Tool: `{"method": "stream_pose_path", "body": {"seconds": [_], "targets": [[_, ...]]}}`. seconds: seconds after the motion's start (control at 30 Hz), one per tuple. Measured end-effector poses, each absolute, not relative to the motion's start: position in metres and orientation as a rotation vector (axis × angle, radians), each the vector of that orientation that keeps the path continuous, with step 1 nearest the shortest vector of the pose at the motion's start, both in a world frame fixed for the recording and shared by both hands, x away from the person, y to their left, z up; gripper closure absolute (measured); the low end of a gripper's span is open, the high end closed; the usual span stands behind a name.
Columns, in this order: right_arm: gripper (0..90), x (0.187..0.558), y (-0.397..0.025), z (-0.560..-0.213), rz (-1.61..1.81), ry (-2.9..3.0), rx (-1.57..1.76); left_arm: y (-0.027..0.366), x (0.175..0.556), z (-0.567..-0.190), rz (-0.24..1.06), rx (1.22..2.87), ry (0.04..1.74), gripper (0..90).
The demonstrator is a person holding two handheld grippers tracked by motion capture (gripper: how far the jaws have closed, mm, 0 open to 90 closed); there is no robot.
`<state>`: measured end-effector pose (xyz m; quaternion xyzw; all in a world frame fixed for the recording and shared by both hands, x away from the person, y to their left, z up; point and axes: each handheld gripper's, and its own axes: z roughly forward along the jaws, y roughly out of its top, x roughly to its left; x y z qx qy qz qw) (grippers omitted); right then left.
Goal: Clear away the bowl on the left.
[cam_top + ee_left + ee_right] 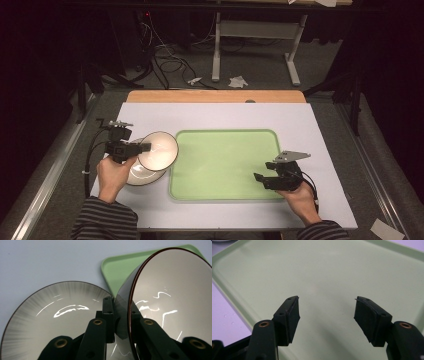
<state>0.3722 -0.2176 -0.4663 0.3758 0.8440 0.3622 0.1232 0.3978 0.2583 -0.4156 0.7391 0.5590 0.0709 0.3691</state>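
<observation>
Left gripper (142,147) has its jaws pressed on the rim of a bowl (158,149), one jaw outside the dark wall and one inside the pale hollow, as the left gripper view shows plainly; the bowl (172,297) is tipped up on edge, lifted just over a streaked grey plate (142,175) that lies flat on the counter (310,125). Beside them, touching neither as far as I can tell, lies a green tray (225,165), bare inside, and the tilted bowl's edge already overhangs its near corner. Over at the tray's other end the right gripper (261,177) hovers low above the green surface with its jaws spread wide and nothing between them. To do this lift well, I'd judge the pinch should stay firm, since a thin glazed rim could slip or swing, and the bowl should be levelled before it comes down on the tray, clear of the plate's edge. No brand, label or writing can be read on any of it.
</observation>
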Motion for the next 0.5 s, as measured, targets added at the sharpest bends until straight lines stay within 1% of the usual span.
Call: {"method": "stream_pose_path", "body": {"seconds": [0.27, 0.33, 0.5], "targets": [[38.2, 0.372, -0.218, -0.466, 1.061, 2.461, 1.1, 0.239, 0.403, -0.406, 0.171, 1.943, 1.373, 82.4], [38.2, 0.373, -0.218, -0.467, 1.063, 2.461, 1.105, 0.228, 0.403, -0.401, 0.196, 1.987, 1.342, 82.4], [38.3, 0.372, -0.217, -0.467, 1.057, 2.466, 1.097, 0.209, 0.404, -0.395, 0.196, 2.037, 1.281, 82.4]]}}
